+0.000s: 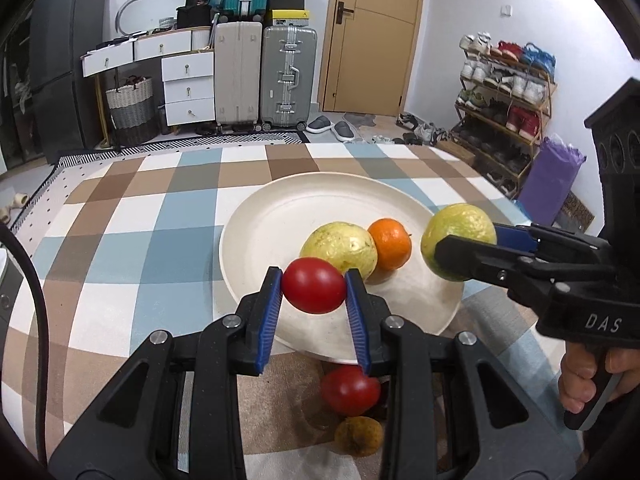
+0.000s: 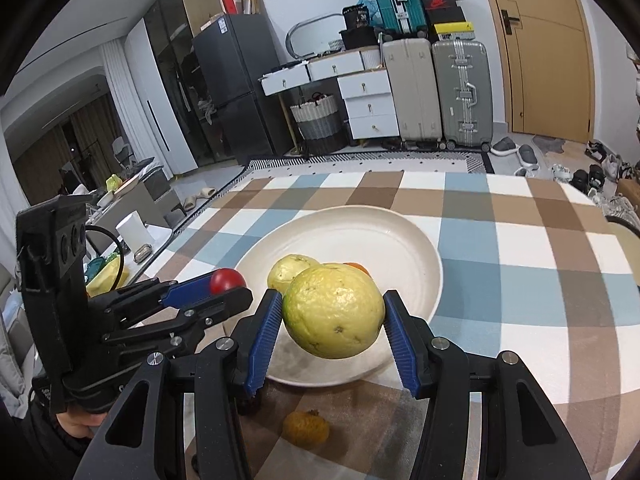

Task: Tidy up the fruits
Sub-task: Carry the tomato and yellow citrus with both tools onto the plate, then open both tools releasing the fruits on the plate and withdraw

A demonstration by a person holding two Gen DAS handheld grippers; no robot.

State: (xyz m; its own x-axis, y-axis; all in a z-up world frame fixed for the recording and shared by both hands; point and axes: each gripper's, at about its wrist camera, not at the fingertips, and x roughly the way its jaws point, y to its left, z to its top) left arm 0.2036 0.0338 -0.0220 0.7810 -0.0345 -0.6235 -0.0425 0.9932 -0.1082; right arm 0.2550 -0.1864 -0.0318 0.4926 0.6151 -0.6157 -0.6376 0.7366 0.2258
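My left gripper (image 1: pixel 314 286) is shut on a red tomato (image 1: pixel 314 285), held just above the near rim of the cream plate (image 1: pixel 272 216). My right gripper (image 2: pixel 333 312) is shut on a yellow-green guava (image 2: pixel 334 310) over the plate's near right side; the same guava (image 1: pixel 456 236) shows in the left wrist view. On the plate lie a second guava (image 1: pixel 340 246) and an orange (image 1: pixel 390 244). Another red tomato (image 1: pixel 350 390) and a small brownish-yellow fruit (image 1: pixel 358 436) rest on the checked cloth in front of the plate.
The table carries a blue, brown and white checked cloth (image 1: pixel 132 248). A person's hand (image 1: pixel 580 384) grips the right tool's handle. Suitcases (image 1: pixel 288 76), white drawers (image 1: pixel 188 88) and a shoe rack (image 1: pixel 508 100) stand beyond the table.
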